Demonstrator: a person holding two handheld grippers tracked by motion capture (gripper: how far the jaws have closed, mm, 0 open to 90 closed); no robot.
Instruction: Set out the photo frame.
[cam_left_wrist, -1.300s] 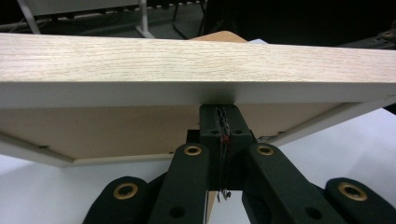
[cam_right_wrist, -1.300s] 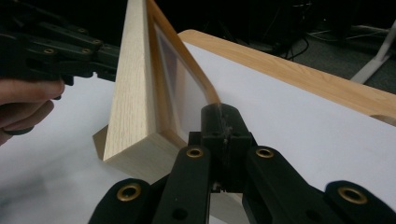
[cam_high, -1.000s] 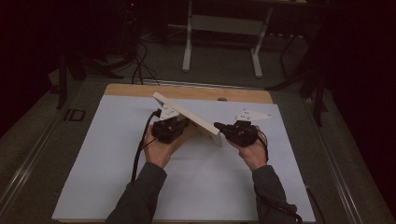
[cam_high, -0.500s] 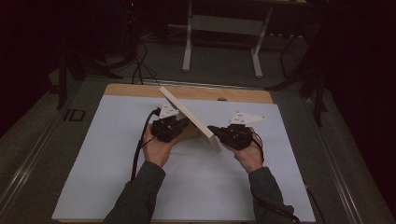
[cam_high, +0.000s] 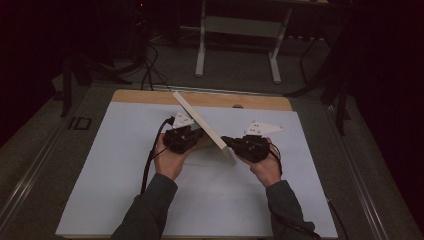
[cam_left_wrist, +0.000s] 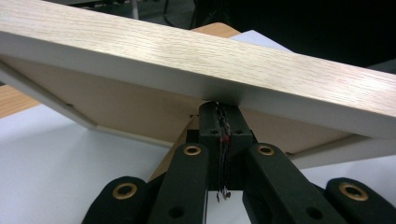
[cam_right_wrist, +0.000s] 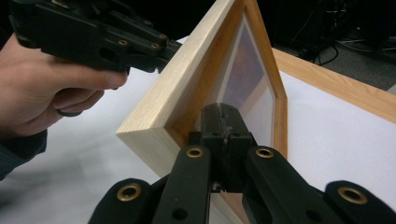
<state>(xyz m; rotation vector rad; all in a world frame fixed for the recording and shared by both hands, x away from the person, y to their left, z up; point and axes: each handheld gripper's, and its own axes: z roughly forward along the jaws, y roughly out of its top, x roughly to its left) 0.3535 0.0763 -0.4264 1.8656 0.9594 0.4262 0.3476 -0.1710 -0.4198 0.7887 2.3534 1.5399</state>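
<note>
Wooden frame (cam_high: 205, 127) held tilted on edge over bench (cam_high: 100, 170). Left gripper (cam_high: 192, 136) pressed shut under frame's back; right gripper (cam_high: 226, 140) shut against frame's glass side.

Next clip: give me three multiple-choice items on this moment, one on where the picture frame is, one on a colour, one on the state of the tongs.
1. Where is the picture frame?
A. Flat on the table
B. Tilted up between the two tongs
C. On the floor

2. What colour is the table cover?
A. White
B. Red
C. Green

3. How do the jaws of the left tongs and right tongs stand?
A. Both wide open
B. One open, one shut
C. Both shut

Answers: 1 B, the high view shows the frame slanting on its edge with tongs on each side. 2 A, the sheet under the hands is white. 3 C, each gripper view shows its jaws meeting at the tip against the frame.
</note>
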